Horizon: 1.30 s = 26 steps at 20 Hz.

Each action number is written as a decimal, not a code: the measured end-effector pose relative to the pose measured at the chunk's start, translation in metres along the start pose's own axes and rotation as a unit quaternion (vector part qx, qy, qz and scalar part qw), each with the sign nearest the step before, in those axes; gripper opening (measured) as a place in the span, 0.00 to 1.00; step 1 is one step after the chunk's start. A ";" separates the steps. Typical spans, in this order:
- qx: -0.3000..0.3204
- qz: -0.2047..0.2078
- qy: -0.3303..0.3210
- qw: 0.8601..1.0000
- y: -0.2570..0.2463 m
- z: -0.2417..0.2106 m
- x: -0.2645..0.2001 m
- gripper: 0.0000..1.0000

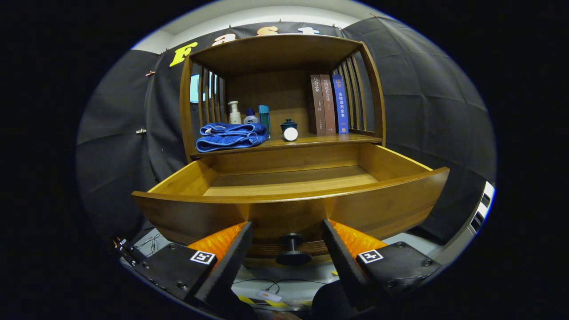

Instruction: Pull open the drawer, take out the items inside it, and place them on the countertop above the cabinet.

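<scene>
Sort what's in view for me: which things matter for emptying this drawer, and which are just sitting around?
Job: drawer, pulled open, nothing visible inside; its knob between the fingers of the open gripper, untouched; countertop.

Bystanders: blue towel, bottles, lidded cup, books.

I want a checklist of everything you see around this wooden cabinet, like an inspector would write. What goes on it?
Surface: wooden countertop above the drawer, holding several things.
Job's things: wide wooden drawer pulled open; the floor that shows is bare; black round knob on its front.
Clutter: folded blue towel, white pump bottle, small bottle with a blue cap, teal bottle, dark lidded cup, white round object, three upright books.
Grippers: gripper open, fingers either side of the knob, not touching it.
Cables: thin wires on the floor below.
Surroundings: black cloth wall.
</scene>
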<state>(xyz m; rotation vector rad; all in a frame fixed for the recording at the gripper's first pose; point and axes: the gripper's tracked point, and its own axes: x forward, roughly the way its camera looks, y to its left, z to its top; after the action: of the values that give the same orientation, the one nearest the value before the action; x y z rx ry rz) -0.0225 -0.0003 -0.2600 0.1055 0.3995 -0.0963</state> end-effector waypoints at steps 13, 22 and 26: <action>0.012 0.014 -0.015 1.000 0.003 0.048 0.133 1.00; 0.026 0.013 -0.022 0.999 0.006 0.061 0.187 1.00; 0.020 0.011 -0.025 0.999 0.006 0.062 0.189 1.00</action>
<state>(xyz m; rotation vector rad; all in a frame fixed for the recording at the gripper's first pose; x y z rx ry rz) 0.1755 -0.0154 -0.2767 0.1476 0.3465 -0.0853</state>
